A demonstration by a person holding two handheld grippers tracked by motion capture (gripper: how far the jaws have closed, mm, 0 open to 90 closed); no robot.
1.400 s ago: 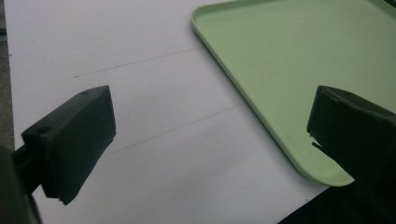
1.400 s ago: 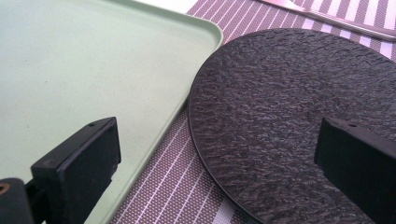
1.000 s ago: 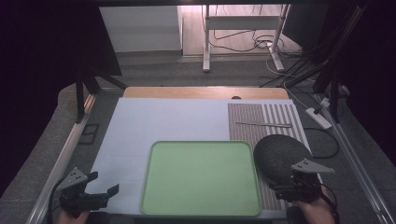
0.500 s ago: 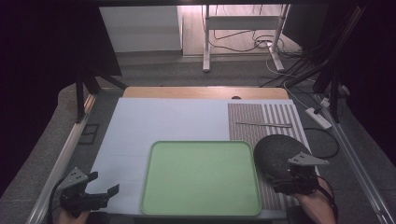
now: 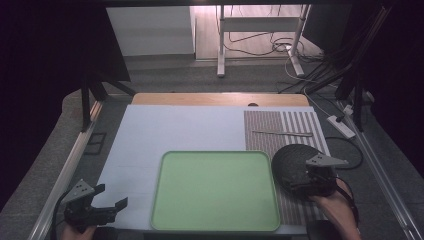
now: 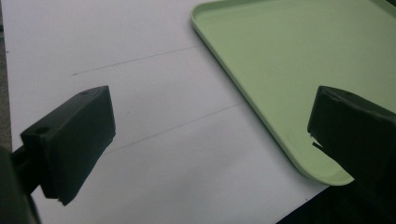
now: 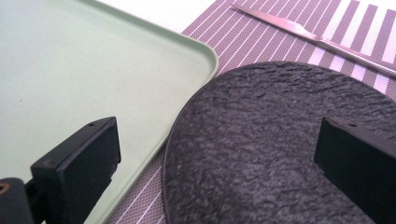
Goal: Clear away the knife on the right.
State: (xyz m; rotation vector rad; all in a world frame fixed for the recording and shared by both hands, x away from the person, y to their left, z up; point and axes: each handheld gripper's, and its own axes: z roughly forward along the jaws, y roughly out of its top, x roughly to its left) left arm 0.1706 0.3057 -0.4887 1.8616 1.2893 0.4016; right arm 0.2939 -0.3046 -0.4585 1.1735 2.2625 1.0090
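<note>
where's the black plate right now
In the high view the black plate lies at the right on the striped mat, beside the green tray, under the right gripper.

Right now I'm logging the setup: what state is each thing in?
Left hand-held gripper: open, holding nothing.
Right hand-held gripper: open, over the plate.
Round dark textured plate: bare, on the striped placemat.
Pale green plastic tray: nothing on it.

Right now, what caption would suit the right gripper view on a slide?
Open right gripper poised over a dark plate, beside a green tray and a knife.
</note>
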